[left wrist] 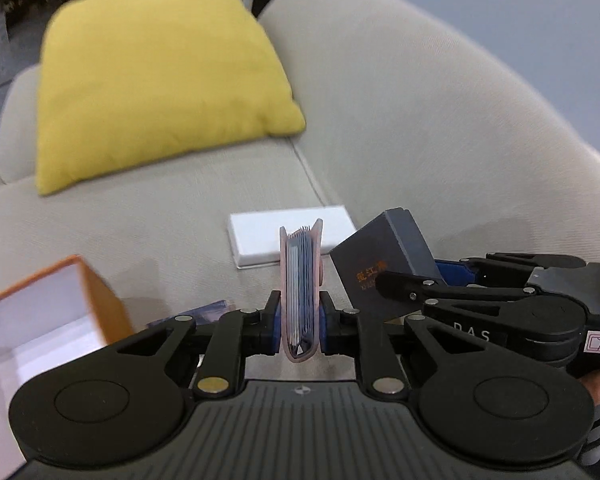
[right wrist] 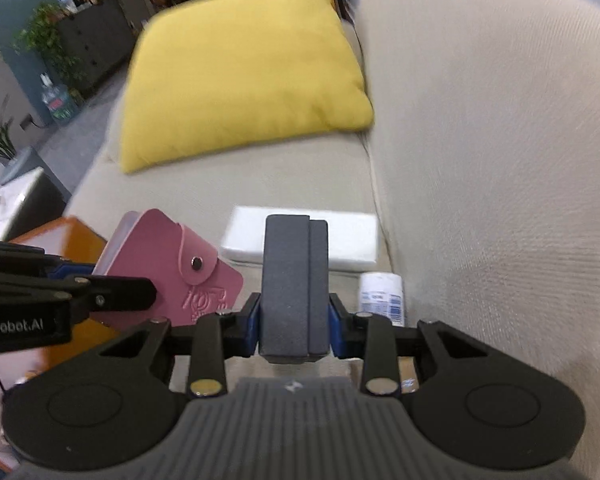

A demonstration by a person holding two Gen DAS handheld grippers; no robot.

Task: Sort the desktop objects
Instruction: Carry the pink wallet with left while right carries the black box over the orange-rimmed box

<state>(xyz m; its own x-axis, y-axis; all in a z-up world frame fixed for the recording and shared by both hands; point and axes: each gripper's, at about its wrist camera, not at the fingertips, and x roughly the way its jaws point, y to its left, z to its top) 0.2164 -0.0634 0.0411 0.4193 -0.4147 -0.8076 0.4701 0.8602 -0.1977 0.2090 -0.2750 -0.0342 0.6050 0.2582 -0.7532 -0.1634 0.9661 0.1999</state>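
Grippers both tilt downward over the beige sofa (left wrist: 148,216), side by side. My left gripper (left wrist: 300,320) pinches the pink card wallet (left wrist: 302,280) narrowly, spine toward me, long axis running away from the camera. My right gripper (right wrist: 294,320) clamps the dark grey box (right wrist: 294,280) endwise, lifted just in front of the white box (right wrist: 352,240) on the seat.

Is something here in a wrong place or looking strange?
Nothing looks damaged or spilled. The one odd thing: a small white bottle lies on its side on the sofa seat, beside the white box.
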